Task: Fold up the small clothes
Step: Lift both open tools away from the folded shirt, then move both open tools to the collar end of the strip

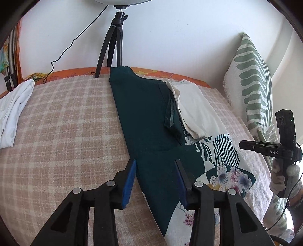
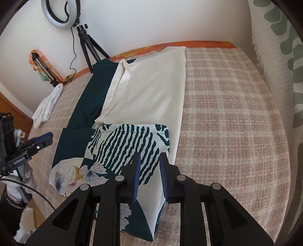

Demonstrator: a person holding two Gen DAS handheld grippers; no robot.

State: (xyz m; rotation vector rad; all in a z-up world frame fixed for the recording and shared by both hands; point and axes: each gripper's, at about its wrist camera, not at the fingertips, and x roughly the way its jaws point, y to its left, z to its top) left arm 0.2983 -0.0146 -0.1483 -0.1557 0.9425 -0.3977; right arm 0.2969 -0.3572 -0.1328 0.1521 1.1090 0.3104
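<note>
A garment in dark green, cream and a striped floral print lies lengthwise on the checked bedspread, partly folded. My left gripper is open, its blue pads either side of the green near edge, just above it. My right gripper is open with a narrow gap, over the garment's near right corner, where the printed hem meets the cream panel. Each gripper shows in the other's view: the right one, the left one.
A crumpled white cloth lies at the bed's left. A tripod with a ring light stands at the far edge by the wall. A green-patterned cushion leans at the right.
</note>
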